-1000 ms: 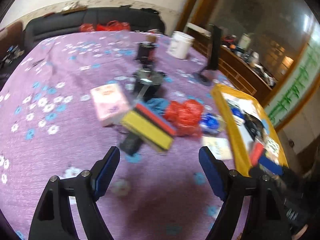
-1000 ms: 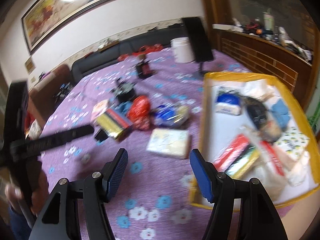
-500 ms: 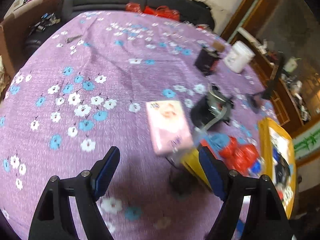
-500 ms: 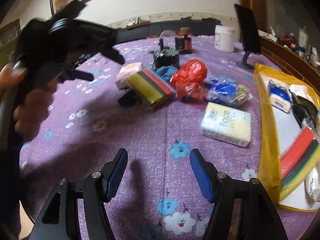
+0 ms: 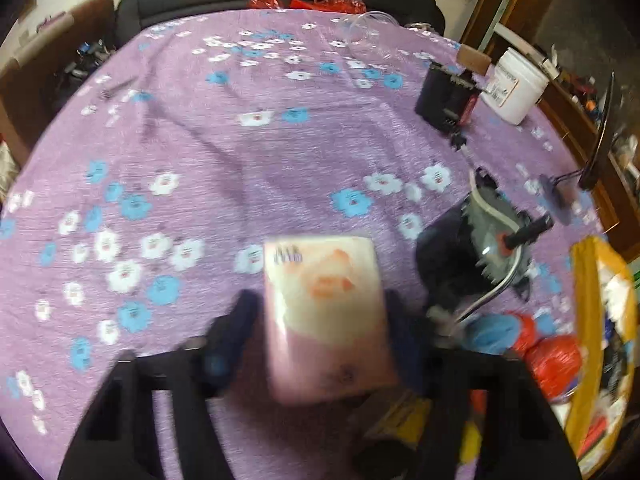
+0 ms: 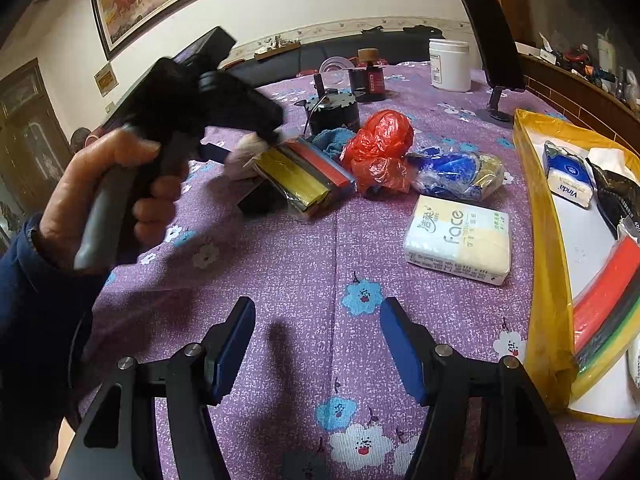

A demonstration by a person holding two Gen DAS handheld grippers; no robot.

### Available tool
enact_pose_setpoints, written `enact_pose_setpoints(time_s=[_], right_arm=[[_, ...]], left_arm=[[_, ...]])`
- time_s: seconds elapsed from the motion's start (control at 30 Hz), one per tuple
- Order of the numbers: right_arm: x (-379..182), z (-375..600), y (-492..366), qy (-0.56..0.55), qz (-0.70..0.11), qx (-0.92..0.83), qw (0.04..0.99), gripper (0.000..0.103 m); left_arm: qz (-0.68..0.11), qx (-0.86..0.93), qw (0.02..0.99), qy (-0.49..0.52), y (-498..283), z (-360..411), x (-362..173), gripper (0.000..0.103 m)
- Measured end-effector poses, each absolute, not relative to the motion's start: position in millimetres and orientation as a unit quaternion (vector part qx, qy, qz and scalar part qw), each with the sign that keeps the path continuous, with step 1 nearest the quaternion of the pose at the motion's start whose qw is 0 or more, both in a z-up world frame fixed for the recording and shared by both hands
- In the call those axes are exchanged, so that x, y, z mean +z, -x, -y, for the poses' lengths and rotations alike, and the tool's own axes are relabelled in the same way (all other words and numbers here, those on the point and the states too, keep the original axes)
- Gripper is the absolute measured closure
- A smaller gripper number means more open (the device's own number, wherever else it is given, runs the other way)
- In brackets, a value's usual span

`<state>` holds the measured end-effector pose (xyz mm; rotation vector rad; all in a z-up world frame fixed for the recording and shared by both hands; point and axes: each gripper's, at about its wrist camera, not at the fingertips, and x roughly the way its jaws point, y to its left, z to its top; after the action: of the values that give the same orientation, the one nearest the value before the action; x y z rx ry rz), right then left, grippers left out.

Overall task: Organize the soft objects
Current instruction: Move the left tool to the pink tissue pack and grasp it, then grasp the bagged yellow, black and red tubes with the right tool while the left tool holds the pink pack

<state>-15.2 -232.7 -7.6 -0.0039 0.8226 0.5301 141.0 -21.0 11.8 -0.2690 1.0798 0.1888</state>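
Had the left tongs point(image 5: 316, 344) just closing around the pink tissue pack point(image 5: 326, 320) on the counter point(image 5: 240, 152), long axis pointing away. Right tongs point(image 6: 318, 344) wide, empty, farther off.

Right gripper point(image 6: 318, 342): black angular frame, blue pads on both fingers point(image 6: 402, 346), silver round screw heads at the finger pivots. Left gripper point(image 5: 320, 344): same black frame, blurred blue pads. Left hand point(image 6: 116, 184) wraps a grey handle; dark navy sleeve point(image 6: 30, 312) at the wrist.
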Motion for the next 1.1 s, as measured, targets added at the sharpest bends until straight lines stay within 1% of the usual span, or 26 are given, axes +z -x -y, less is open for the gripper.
enact_pose_setpoints(time_s=[0.17,0.3,0.47,0.53,0.7,0.9,1.0,1.03,1.07,1.1], right_arm=[[-7.4,229.9,16.6,0.014,-0.396,0.254,0.882,0.034],[-0.3,219.2,13.8,0.036,-0.399,0.272,0.875,0.034],[32.8,196.2,-25.1,0.021,-0.401,0.323,0.857,0.034],[37.1,190.4,-42.9,0.024,-0.398,0.312,0.863,0.033],[26.3,176.1,-98.8,-0.009,-0.448,0.294,0.845,0.033],[10.5,154.2,-128.4,0.028,-0.462,0.272,0.844,0.033],[0.0,148.8,-125.1,0.035,-0.47,0.28,0.836,0.034],[-2.0,150.5,-121.5,0.031,-0.472,0.281,0.835,0.04],[-2.2,153.4,-117.6,0.022,-0.468,0.275,0.84,0.044],[-2.8,155.8,-113.6,0.016,-0.471,0.272,0.839,0.051]], left_arm=[[-0.521,0.081,0.843,0.106,-104.8,7.3,13.5,0.052],[-0.507,0.073,0.855,0.078,-76.8,-5.7,12.1,0.051],[-0.489,0.059,0.866,0.083,-76.8,-13.5,9.4,0.051],[-0.487,0.058,0.868,0.078,-77.4,-13.9,8.9,0.051],[-0.485,0.057,0.869,0.081,-76.2,-13.9,8.5,0.051],[-0.486,0.058,0.868,0.085,-74.0,-13.4,9.5,0.051],[-0.486,0.057,0.868,0.086,-72.5,-13.7,9.7,0.051],[-0.486,0.057,0.868,0.086,-72.0,-13.7,9.7,0.051],[-0.486,0.057,0.868,0.086,-72.0,-13.7,9.7,0.051],[-0.486,0.058,0.868,0.086,-72.0,-13.4,9.6,0.051]])
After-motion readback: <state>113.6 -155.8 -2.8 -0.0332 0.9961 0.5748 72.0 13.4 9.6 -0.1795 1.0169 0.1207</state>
